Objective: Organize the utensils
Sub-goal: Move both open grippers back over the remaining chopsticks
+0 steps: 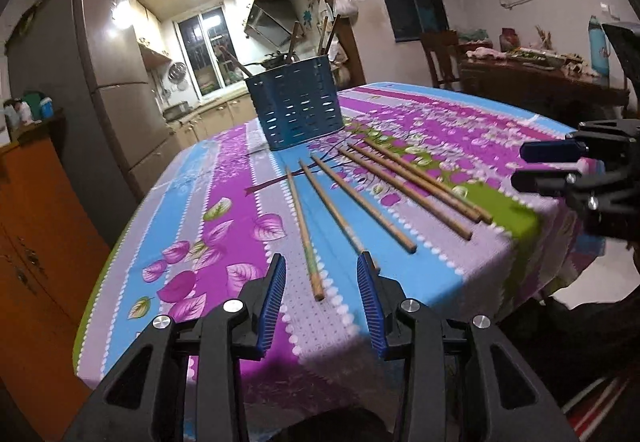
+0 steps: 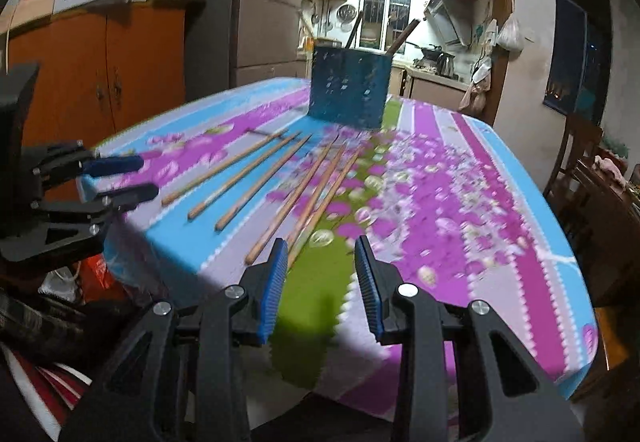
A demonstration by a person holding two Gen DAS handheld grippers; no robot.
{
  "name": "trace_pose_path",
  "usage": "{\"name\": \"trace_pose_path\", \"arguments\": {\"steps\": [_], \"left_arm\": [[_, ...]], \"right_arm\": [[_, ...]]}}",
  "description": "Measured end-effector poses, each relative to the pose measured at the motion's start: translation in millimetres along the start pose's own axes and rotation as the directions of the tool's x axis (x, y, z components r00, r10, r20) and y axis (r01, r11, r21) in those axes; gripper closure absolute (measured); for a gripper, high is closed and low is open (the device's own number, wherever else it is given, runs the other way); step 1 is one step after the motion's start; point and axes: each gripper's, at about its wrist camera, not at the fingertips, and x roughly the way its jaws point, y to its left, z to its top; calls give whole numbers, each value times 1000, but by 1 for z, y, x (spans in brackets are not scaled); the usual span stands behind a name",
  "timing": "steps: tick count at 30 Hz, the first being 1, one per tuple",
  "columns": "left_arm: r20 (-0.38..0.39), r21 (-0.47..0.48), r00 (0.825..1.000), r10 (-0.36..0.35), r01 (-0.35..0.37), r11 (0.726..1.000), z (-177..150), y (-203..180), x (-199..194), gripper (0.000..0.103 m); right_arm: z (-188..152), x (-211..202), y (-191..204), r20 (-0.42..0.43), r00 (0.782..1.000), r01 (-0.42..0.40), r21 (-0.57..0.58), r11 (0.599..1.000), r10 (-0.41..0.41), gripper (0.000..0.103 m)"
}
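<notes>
Spreading across both views: a table under a floral tablecloth (image 1: 224,178) striped in purple, blue and green, filling the frame from 9 to 3 o'clock.

Standing upright at 12 o'clock on the cloth: a blue perforated utensil holder (image 1: 298,104), already carrying a few dark-handled sticks that are leaning out of its top.

Lying loose between holder and near edge: six wooden chopsticks (image 1: 362,198), fanning toward the viewer from 12 down to 5 o'clock in the left wrist view, well apart from the holder. Leftmost chopstick (image 1: 305,234) running down toward 6 o'clock, its near end sitting in line with the gap of the left tool. Rightmost pair (image 2: 316,194) lying almost touching, near ends pointing at the right tool's left finger.

Hovering at the table's near edge: left gripper (image 1: 322,288), fingers moderately apart, gripping nothing. Right gripper (image 2: 322,274), likewise partly spread and empty, slightly blurred.

Judging the step: approaching for a first pick, none of the six yet lifted. Calling next for lowering each tool over a chopstick end, straddling a single stick, squeezing, then lifting and tipping it upright into the holder without nudging its neighbours off the edge.
</notes>
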Motion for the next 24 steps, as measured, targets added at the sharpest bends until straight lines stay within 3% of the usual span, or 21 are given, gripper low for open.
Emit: {"name": "trace_pose_path", "arguments": {"steps": [8,10,15,24], "left_arm": [[7,-23,1000,6,-6,1000,-2,7,0,63],[7,-31,1000,8,-8,999,-2,9,2,63],[1,-30,1000,11,-11,1000,-4,10,3,63],[-2,-41,1000,2,-2,999,-7,11,5,63]], "right_arm": [[-10,20,10,-53,998,-42,6,999,43,70],[-13,23,10,-63,997,-35,0,999,35,79],[-14,25,9,-64,998,-25,3,1000,25,88],[-17,24,-7,-74,997,23,41,999,-20,89]]}}
